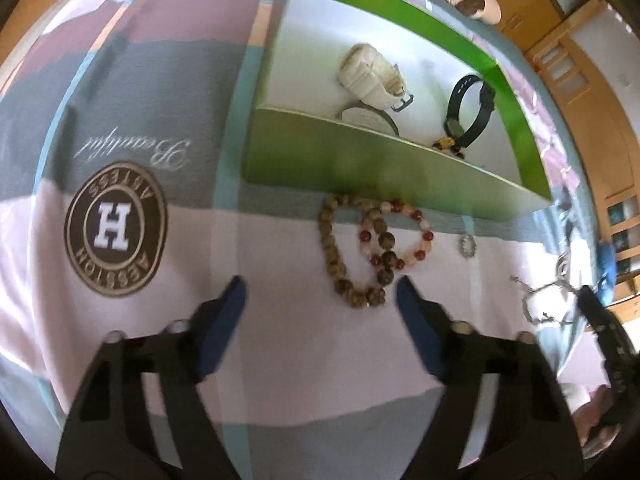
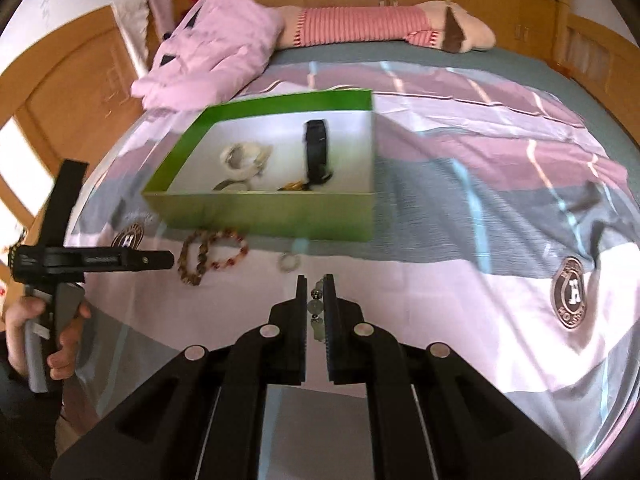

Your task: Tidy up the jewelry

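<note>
We worked over a bed whose striped bedspread (image 2: 460, 184) in pink, grey and mauve carried round brown crests; a pink pillow (image 2: 208, 48) and a striped plush toy (image 2: 360, 26) lay at its far end. On the spread stood a green box (image 2: 276, 210) with a white inside, and in it we saw a white watch (image 1: 374, 76), a black watch (image 1: 470, 110) standing on its strap, a grey-rimmed round piece (image 1: 370, 118) and a small amber-coloured item at the near wall, too hidden to name. Just outside the box's near wall lay a brown wooden bead bracelet (image 1: 340, 260) overlapping a red-and-cream bead bracelet (image 1: 404, 236), with a small silvery ring (image 1: 467, 246) a little apart to the right. Our left gripper (image 1: 320, 300) pointed down at the brown beads, its blue-padded fingers (image 1: 230, 308) spread apart on either side of the near end of the loop, nothing between the pads. Our right gripper (image 2: 316, 300) was clamped narrowly on a strand of pale, clear beads (image 2: 315, 306), lifted off the spread in front of the box
</note>
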Demonstrator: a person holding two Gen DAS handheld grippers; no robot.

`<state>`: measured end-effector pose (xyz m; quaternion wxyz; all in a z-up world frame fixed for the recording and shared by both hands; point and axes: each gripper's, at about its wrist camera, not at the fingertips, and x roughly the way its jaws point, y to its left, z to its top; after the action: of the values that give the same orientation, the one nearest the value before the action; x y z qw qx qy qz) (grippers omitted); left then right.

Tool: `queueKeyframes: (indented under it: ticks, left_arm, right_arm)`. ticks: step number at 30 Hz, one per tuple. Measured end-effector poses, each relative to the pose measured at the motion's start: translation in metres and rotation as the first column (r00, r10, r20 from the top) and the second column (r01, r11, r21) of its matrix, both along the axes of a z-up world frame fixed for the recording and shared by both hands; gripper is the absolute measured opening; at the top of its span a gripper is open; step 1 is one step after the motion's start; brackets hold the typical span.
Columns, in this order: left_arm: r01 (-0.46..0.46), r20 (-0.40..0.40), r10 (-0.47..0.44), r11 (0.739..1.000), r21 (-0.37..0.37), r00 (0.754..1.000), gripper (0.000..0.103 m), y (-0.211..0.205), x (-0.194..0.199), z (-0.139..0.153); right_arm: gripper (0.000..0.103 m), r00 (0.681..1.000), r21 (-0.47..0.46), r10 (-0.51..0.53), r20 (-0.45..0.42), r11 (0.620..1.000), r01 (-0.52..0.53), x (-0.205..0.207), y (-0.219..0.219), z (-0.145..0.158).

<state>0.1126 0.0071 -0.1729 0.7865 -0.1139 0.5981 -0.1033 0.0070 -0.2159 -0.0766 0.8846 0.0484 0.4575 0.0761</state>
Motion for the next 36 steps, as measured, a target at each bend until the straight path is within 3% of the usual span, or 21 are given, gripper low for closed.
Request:
queueKeyframes:
  ticks: [2,10,11,12,13,14,21,25,28,36]
  left_arm:
    - [0.000,-0.044,0.000,1.000,0.002,0.999,0.053,-0.006,0.003,-0.007]
    - [-0.020,0.005,0.019,0.992,0.122,1.000,0.051,-0.027,0.014,-0.013]
    - [-0.021,0.012,0.019,0.990,0.142,1.000,0.042,-0.029,0.015,-0.014]
    - [-0.024,0.023,0.020,0.984,0.177,1.000,0.025,-0.032,0.015,-0.013]
    - [-0.023,0.038,0.015,0.976,0.218,0.999,0.015,-0.034,0.015,-0.012]
    - [-0.020,0.047,0.009,0.973,0.230,0.999,0.011,-0.034,0.014,-0.012]
    - [-0.078,0.074,0.069,0.990,0.118,0.995,0.011,-0.007,-0.001,0.005]
    - [-0.041,0.142,0.030,0.996,0.075,0.989,0.011,-0.007,-0.027,0.029]
    - [0.024,0.176,-0.036,0.997,0.069,0.984,0.011,-0.020,-0.044,0.042]
    - [0.044,0.156,-0.048,0.999,0.031,0.987,0.011,-0.004,-0.051,0.040]
  right_arm:
    - [0.007,1.000,0.010,-0.016,-0.013,1.000,0.017,0.001,-0.007,-0.001]
    - [0.007,0.992,0.030,-0.016,-0.124,0.999,0.020,0.008,-0.005,-0.028]
    - [0.007,0.992,0.027,-0.009,-0.125,1.000,0.012,0.008,-0.002,-0.029]
    - [0.007,0.993,0.022,-0.004,-0.121,1.000,0.007,0.007,0.000,-0.029]
    - [0.007,0.993,0.019,-0.001,-0.116,1.000,0.003,0.007,0.001,-0.028]
    - [0.007,0.994,0.017,0.003,-0.113,1.000,-0.001,0.006,0.002,-0.028]
    - [0.007,0.994,0.035,0.010,-0.113,0.999,-0.006,0.007,0.001,-0.029]
    - [0.007,0.993,0.051,0.021,-0.112,0.999,-0.016,0.005,0.001,-0.026]
    - [0.007,0.997,0.050,0.036,-0.065,0.998,-0.033,0.001,0.007,-0.016]
    - [0.007,0.992,0.018,0.058,-0.110,0.998,-0.057,0.005,0.021,-0.033]
